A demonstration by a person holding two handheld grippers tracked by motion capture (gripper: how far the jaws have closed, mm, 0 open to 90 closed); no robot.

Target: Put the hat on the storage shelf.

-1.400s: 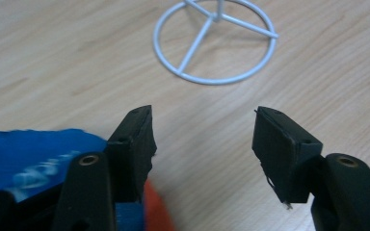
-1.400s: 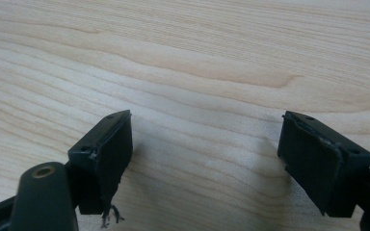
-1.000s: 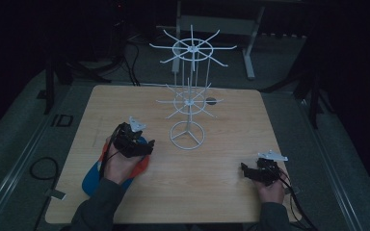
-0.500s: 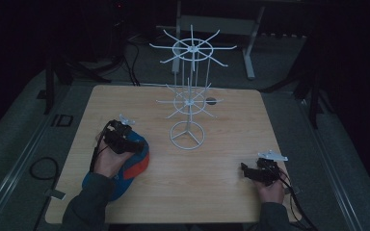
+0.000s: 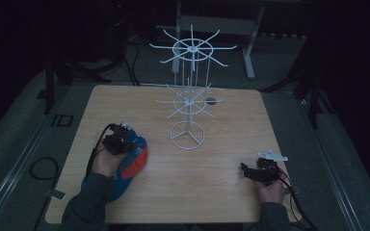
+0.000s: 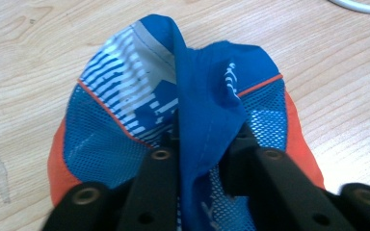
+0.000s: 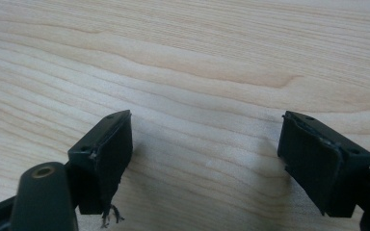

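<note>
Left gripper (image 6: 200, 144): your jaws have just been closing and now pinch a raised fold of blue cloth between the pads, so the cap is grasped by its fabric, not by its stiff part.
Cap (image 5: 131, 161): it lies flat on the near left of the wooden table (image 5: 212, 192), under your left hand, well apart from the rack. In the left gripper view it shows blue mesh panels, a striped grey-white patch and orange edges (image 6: 58, 168).
Why the fold: a soft crown offers no firm edge, so you bunch a ridge along its middle to give the pads something to bite; I judge that a hold fit for lifting.
Right gripper (image 7: 204, 144): released, jaws wide over bare wood at the near right, holding nothing; it seems parked clear of the work.
White wire rack (image 5: 189, 103): stands at the table's far middle, two tiers of radiating arms on a ring foot, all bare. It looks like the likely place to hang the cap.
</note>
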